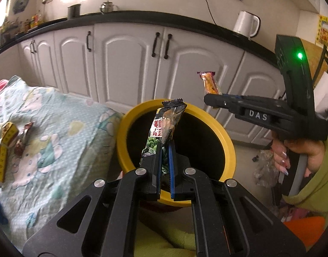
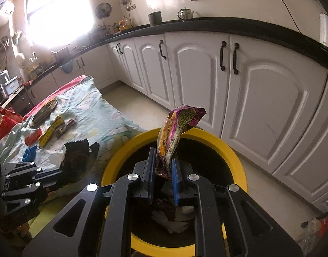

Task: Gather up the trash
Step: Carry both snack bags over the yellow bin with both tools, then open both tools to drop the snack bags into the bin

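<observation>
Hovering over the yellow-rimmed bin, both grippers, each with a wrapper standing upright between blue-padded fingers. Left gripper: jaws pinching the lower part of a green pea snack packet, its dark crimped top pointing up above the bin's black interior. Right gripper: jaws not fully together, with the lower end of a purple and yellow wrapper standing between them; right pad touching it, contact at the left pad unclear, so a firm grip cannot be confirmed. Same wrapper seen from the left wrist view as an orange and purple packet poking up from the black fingers on the right, with the person's hand on the handle below, and a green light glowing on the unit above. Inside the bin, some crumpled scraps already lying at the bottom. Beside the bin on the left, a patterned cloth carrying more litter: a yellow box, a small brown wrapper just beside it, a red packet, a blue scrap and a round metal dish. Behind, white cabinet doors under a black countertop, with a white kettle on it.
</observation>
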Demonstrator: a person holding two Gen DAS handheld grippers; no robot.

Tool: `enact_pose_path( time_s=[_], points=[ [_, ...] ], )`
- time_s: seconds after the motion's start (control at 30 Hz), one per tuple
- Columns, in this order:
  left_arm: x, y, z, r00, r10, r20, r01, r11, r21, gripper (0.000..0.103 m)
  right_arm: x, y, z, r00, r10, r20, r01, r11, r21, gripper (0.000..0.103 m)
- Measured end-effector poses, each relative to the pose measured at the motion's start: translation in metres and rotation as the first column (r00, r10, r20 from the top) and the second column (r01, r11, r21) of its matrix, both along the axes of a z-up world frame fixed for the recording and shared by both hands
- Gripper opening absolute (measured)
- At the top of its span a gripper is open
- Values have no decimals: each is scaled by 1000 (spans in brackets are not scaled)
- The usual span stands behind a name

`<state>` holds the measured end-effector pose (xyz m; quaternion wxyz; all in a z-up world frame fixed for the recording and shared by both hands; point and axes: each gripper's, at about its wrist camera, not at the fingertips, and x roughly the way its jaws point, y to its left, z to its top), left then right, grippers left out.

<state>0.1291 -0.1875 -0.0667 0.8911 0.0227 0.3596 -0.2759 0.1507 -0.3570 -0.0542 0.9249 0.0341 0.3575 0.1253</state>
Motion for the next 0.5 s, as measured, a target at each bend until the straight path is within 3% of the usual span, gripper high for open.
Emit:
enact_pose_path(
  time_s=[0.5],
  points=[
    [10,-31,-29,995,-81,-57,84,995,51,2,4,-37,-20,997,-55,-52,57,998,23,14]
  ],
)
